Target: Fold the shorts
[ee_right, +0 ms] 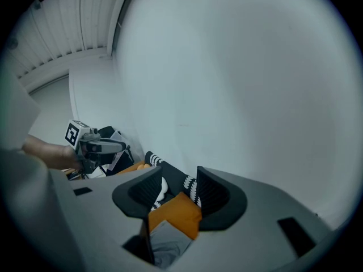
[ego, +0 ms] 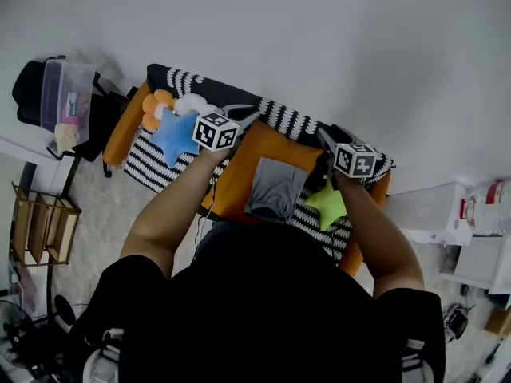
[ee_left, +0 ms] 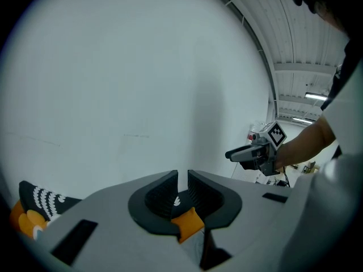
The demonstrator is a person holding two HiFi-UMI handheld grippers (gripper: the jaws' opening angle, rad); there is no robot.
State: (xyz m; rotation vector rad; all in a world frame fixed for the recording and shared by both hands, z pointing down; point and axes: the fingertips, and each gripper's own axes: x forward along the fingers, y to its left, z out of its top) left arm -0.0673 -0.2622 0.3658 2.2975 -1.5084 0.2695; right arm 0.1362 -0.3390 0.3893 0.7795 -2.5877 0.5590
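Shorts (ego: 275, 188) on cushion (ego: 238, 174), 5 o'clock from left gripper (ego: 249, 114), 7 o'clock from right gripper (ego: 322, 132). Left jaws barely apart, right wider, both empty.

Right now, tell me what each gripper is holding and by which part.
Nothing is held: the left gripper and right gripper both have empty jaws, and the shorts lie on the sofa.

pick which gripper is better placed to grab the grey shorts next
Right, probably. The right gripper has its jaws wider apart, and its view shows the grey shorts just below them. The left gripper has only a narrow gap, with mostly orange cushion below it. Both are empty.
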